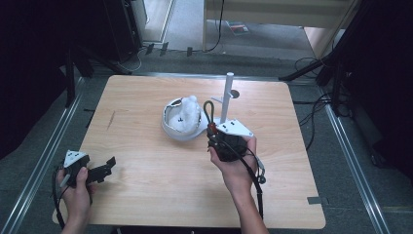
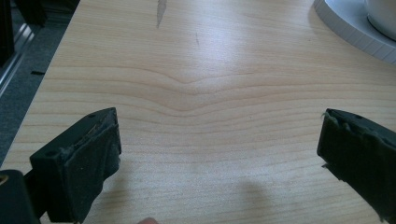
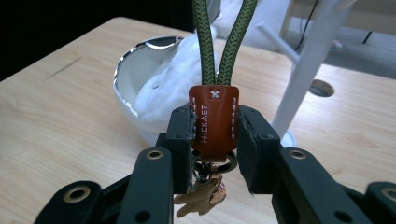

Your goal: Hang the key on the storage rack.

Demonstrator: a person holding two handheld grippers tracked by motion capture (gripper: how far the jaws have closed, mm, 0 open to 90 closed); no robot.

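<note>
Between the white bowl and the white post, the right tool clamps the keychain's brown leather tab, green cord loop upright. Left tool rests wide open, empty, near the counter corner.

Keychain cord loop cut off by the top edge

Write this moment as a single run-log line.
right gripper: shut on keychain | loop up, beside stand | left gripper: open over table
</note>
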